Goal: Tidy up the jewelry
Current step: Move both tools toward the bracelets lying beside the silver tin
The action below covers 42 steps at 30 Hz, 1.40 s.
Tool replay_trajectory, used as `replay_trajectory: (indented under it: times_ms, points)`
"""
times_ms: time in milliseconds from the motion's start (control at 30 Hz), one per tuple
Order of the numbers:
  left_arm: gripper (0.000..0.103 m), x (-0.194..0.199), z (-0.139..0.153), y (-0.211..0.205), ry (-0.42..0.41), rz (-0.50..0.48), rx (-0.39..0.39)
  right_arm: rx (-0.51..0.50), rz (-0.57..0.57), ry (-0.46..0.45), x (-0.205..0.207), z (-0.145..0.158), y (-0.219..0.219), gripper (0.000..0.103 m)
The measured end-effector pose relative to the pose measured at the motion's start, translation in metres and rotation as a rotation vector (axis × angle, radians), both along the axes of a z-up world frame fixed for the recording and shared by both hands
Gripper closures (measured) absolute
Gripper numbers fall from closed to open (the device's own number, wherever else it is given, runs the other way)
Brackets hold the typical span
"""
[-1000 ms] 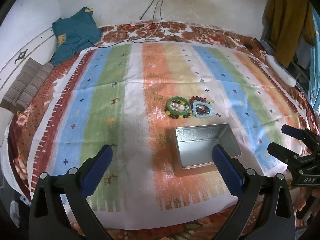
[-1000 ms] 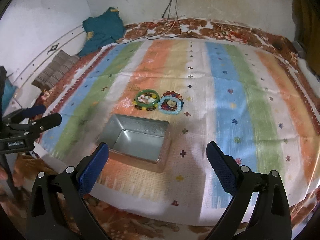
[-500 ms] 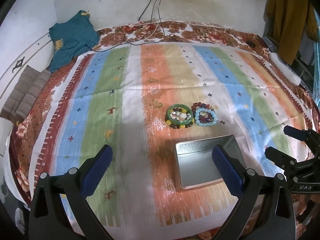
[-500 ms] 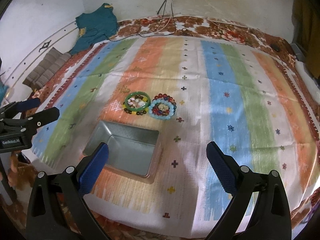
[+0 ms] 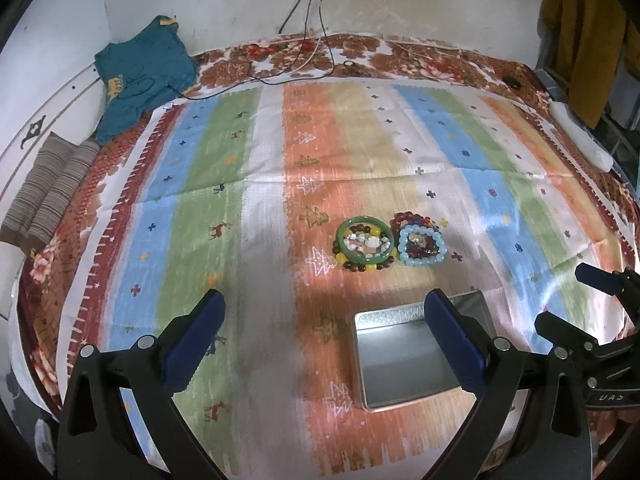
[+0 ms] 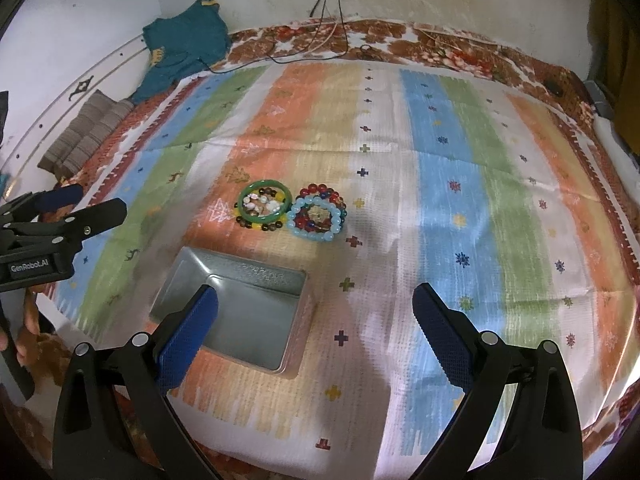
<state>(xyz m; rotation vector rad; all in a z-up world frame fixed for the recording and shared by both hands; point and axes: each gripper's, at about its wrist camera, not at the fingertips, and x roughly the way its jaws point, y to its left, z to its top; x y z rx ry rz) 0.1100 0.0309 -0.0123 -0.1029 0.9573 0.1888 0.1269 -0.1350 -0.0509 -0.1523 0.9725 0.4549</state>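
Two small piles of bracelets lie side by side on the striped cloth. A green bangle (image 5: 365, 241) (image 6: 263, 203) rings pale and brown beads; to its right a light blue bead bracelet (image 5: 418, 242) (image 6: 317, 216) sits over red and dark beads. An empty silver tin box (image 5: 416, 356) (image 6: 236, 310) lies just nearer than them. My left gripper (image 5: 324, 340) is open, held above the cloth to the left of the box. My right gripper (image 6: 316, 332) is open too, above the box's right side. Each gripper shows at the edge of the other's view.
The striped cloth (image 5: 224, 208) covers a bed with a floral sheet (image 5: 420, 64). A teal garment (image 5: 140, 76) and a striped folded cloth (image 5: 48, 196) lie at the far left. Cables (image 5: 312, 40) run down the back wall. A white bar-shaped thing (image 5: 580, 136) lies at the right edge.
Both grippers have pulled back and risen, so the box and bracelets sit lower in both views. Both stayed open. Nothing on the cloth moved.
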Motion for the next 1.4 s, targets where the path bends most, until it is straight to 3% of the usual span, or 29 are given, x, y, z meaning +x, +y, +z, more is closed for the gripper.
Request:
replay_trajectory:
  times_ms: [567, 1067, 1400]
  points:
    - [0.006, 0.039, -0.013, 0.007, 0.036, 0.019, 0.032, -0.033, -0.035, 0.051, 0.037, -0.016, 0.007, 0.004]
    - [0.006, 0.073, -0.035, 0.021, 0.094, 0.030, -0.020, -0.057, -0.031, 0.086, 0.065, -0.030, 0.018, 0.004]
    - [0.006, 0.097, -0.054, 0.023, 0.138, 0.008, -0.010, -0.096, -0.038, 0.123, 0.088, -0.050, 0.027, 0.004]
